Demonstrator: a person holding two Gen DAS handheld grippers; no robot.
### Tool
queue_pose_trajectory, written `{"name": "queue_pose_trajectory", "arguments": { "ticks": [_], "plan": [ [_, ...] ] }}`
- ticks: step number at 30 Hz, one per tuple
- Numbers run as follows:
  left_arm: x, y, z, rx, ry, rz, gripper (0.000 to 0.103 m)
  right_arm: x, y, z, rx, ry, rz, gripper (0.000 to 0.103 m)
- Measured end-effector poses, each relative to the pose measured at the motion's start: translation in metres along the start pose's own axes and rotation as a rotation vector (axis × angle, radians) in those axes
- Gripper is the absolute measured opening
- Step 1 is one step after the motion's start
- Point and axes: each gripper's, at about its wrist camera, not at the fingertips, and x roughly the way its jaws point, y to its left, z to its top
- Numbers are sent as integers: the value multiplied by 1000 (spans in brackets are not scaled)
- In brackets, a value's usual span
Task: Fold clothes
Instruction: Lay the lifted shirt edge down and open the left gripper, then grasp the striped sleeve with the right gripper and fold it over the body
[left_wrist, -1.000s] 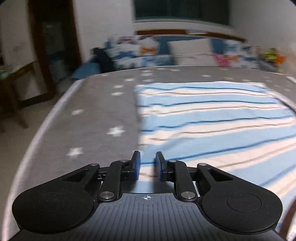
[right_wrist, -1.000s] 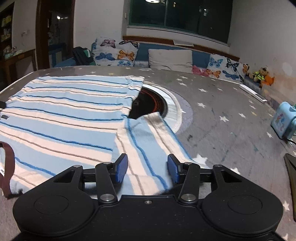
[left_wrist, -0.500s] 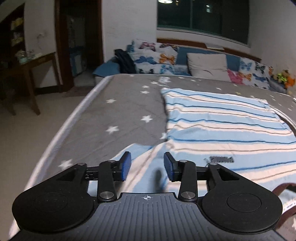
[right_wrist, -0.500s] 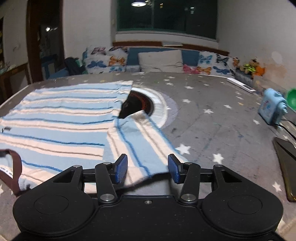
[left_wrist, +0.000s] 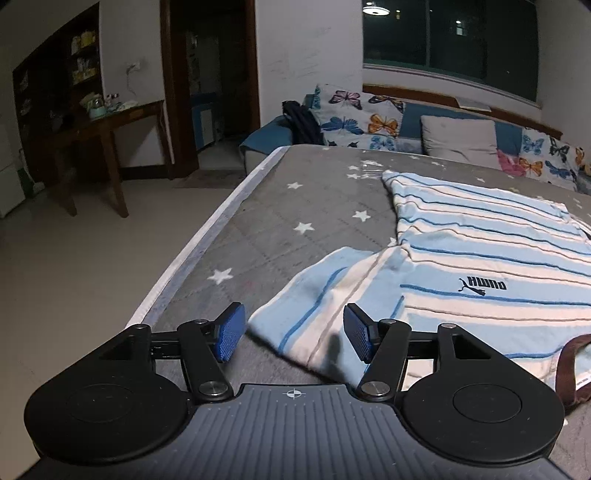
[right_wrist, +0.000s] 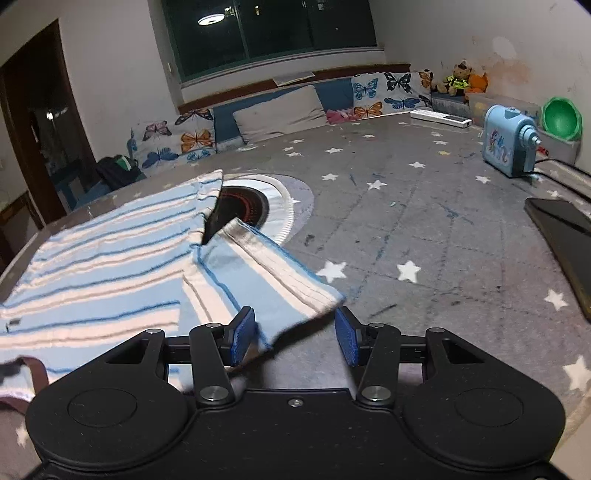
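Two tongs | left tongs (left_wrist: 293, 332) opening over shirt (left_wrist: 480, 251) sleeve, ungripped | right tongs (right_wrist: 295, 336) parted, sleeve between

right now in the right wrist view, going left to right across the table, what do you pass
striped shirt → round black-and-white inset in the tabletop → light blue toy-like device with a cable → green bowl

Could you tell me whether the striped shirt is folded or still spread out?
Spread: the striped shirt lies flat, both sleeves out sideways.
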Motion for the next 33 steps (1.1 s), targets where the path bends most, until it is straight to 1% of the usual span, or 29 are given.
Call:
{"name": "queue_pose_trajectory", "arguments": {
  "ticks": [1,2,3,5,6,7,11,13,17,21,23,25,27,29,30,33],
  "plan": [
    [0,2,0,-7,-2,0,61,2,1,1,6,-3,-2,45],
    [-1,3,0,-11,-6,3,62,3,1,2,21,-1,8,28],
    [-2,4,0,-13,-10,7,63,5,1,3,36,2,21,14],
    [-3,7,1,-16,-14,18,64,4,1,5,61,-10,36,9],
    [-3,8,0,-20,-14,21,64,0,4,6,53,-27,44,5],
    [-2,9,0,-25,-12,22,64,-4,7,8,43,-48,58,5],
    [1,14,-2,-61,6,13,64,-21,28,15,-21,-96,141,4],
    [2,14,-4,-73,11,4,64,-26,39,17,-61,-99,175,4],
    [1,13,-5,-69,10,3,64,-26,70,14,-155,-72,263,5],
    [-1,12,-5,-74,5,-2,64,-15,94,6,-226,-31,302,5],
    [-1,13,-5,-76,5,-7,64,-8,101,1,-251,5,311,6],
    [-1,13,-5,-76,5,-10,64,-1,105,-4,-280,44,311,13],
    [-1,13,-4,-76,7,-12,64,2,107,-7,-304,82,307,27],
    [1,13,-4,-81,10,-9,64,0,106,-9,-309,104,317,33],
    [1,14,-4,-83,11,-6,64,-3,106,-7,-310,104,320,35],
    [0,14,-2,-99,16,0,64,-14,104,-1,-303,80,329,36]
  ]
}}
